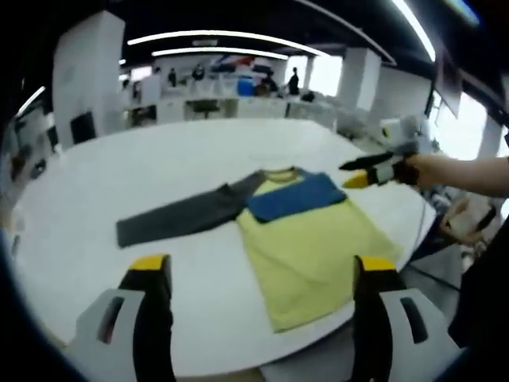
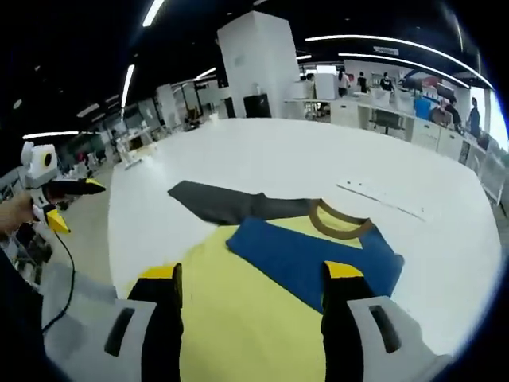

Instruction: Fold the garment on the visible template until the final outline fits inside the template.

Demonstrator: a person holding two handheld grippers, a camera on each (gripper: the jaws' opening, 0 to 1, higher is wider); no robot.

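Observation:
A long-sleeved shirt lies flat on the white table [image 1: 159, 167]. Its body is yellow [image 1: 310, 247], and one blue sleeve [image 1: 298, 195] is folded across the chest. The dark grey sleeve [image 1: 179, 216] stretches straight out to the side. My left gripper [image 1: 262, 274] hovers open above the table's near edge, short of the hem, holding nothing. In the left gripper view, a hand holds my right gripper [image 1: 359, 173] beside the shirt's shoulder. My right gripper [image 2: 253, 278] is open over the yellow body [image 2: 238, 326], near the blue sleeve [image 2: 306, 255], grey sleeve [image 2: 223, 204] and collar [image 2: 338, 219]. The left gripper [image 2: 75, 203] is off the table's side, open.
A faint line of marks [image 2: 382, 199] runs across the table past the collar. The table edge [image 1: 382, 278] lies close to the shirt's hem. A cable [image 2: 67, 270] hangs from the left gripper. Desks, a white pillar [image 2: 258, 60] and people stand far behind.

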